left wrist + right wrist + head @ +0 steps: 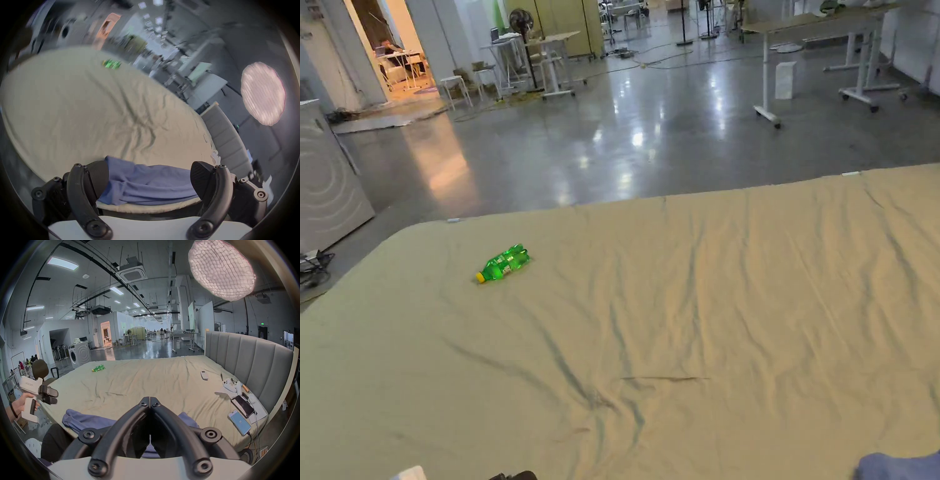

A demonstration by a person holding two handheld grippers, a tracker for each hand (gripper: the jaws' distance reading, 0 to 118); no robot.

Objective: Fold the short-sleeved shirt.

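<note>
Grippers poised over a crumpled shirt at the bed's near edge.

Left hand-held gripper (148, 181) hangs with its jaws spread wide, gripping nothing, the blue shirt (146, 183) lying on the bed (65, 113) beyond them; in the right gripper view it is held off the bed's side in a hand (19, 405). Right hand-held gripper (149, 400) has its jaw tips pressed together, empty, above the shirt, whose middle its jaws cover. The left gripper view is motion-blurred; a green bottle (503, 264) lies far across the sheet.
</note>
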